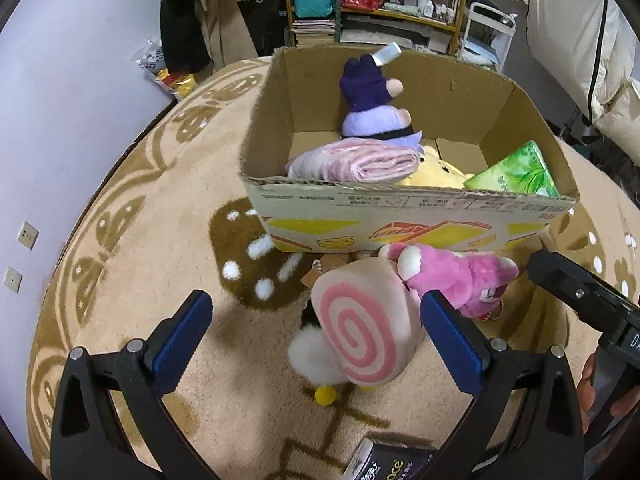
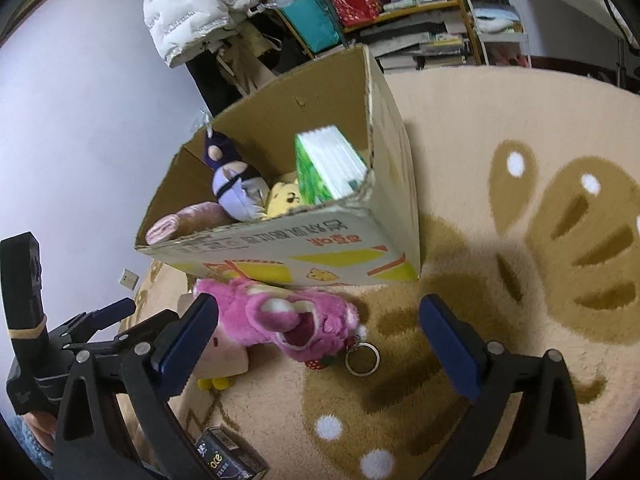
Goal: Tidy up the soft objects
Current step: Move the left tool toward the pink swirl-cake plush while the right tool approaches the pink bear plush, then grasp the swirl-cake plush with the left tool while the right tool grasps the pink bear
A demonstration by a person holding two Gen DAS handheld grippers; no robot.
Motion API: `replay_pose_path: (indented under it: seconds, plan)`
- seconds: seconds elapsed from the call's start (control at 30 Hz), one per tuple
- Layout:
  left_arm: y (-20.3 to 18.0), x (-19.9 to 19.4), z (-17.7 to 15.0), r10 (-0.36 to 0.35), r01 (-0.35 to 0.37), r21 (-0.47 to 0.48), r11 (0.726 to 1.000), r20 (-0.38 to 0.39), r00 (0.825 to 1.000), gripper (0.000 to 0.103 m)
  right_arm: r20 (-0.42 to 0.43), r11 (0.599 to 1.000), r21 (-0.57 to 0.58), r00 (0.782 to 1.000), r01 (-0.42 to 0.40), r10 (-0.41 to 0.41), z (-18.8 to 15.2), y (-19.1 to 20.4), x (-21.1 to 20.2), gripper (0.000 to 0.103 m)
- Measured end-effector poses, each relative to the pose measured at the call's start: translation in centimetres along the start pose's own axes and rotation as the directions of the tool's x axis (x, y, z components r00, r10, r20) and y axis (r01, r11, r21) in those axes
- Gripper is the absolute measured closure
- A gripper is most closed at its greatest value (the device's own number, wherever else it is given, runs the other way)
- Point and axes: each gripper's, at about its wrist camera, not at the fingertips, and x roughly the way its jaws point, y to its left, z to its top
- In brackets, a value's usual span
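Note:
A cardboard box (image 1: pixel 400 208) stands on the beige rug and holds a purple doll (image 1: pixel 372 100), a rolled pink towel (image 1: pixel 356 162), a yellow plush (image 1: pixel 436 178) and a green tissue pack (image 1: pixel 516 172). In front of it lie a pink-swirl roll plush (image 1: pixel 364 320) and a pink bear plush (image 1: pixel 460 280). My left gripper (image 1: pixel 316 320) is open, low over the rug, with the roll plush just inside its right finger. My right gripper (image 2: pixel 320 324) is open, with the pink bear (image 2: pixel 296 320) between its fingers near the left one. The box (image 2: pixel 280 248) also shows there.
A dark small carton (image 1: pixel 384 460) lies on the rug near me, also in the right wrist view (image 2: pixel 228 460). A key ring (image 2: pixel 362 358) hangs off the bear. Shelves (image 1: pixel 376 0) and hanging clothes (image 2: pixel 192 4) stand behind the box. The purple wall (image 1: pixel 60 120) is at left.

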Motion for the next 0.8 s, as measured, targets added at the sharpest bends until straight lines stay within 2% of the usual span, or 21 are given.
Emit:
replay_pose_path:
  seconds: [0.5, 0.57, 0.67, 0.8]
  plan:
    - [-2.6, 3.1, 0.0, 0.018, -0.016, 0.098, 0.995, -0.024, 1.000, 0.001, -0.066, 0.999, 0.034, 0.998, -0.022, 0.024, 0.2, -1.6, 3.5, 0.001]
    - [-2.5, 3.2, 0.1, 0.008, -0.006, 0.095, 0.995, -0.022, 1.000, 0.004, -0.082, 0.999, 0.038, 0.996, -0.035, 0.038, 0.2, -1.7, 4.0, 0.005]
    - [-2.4, 3.6, 0.1, -0.013, 0.016, 0.091, 0.996, -0.035, 0.999, 0.010, -0.095, 0.998, 0.045, 0.994, -0.051, 0.055, -0.1, -1.8, 4.5, 0.005]
    - [-2.5, 4.3, -0.1, -0.045, 0.051, 0.088, 0.995, -0.069, 0.997, 0.028, -0.117, 0.998, 0.023, 0.992, -0.053, 0.055, -0.1, -1.2, 5.3, 0.006]
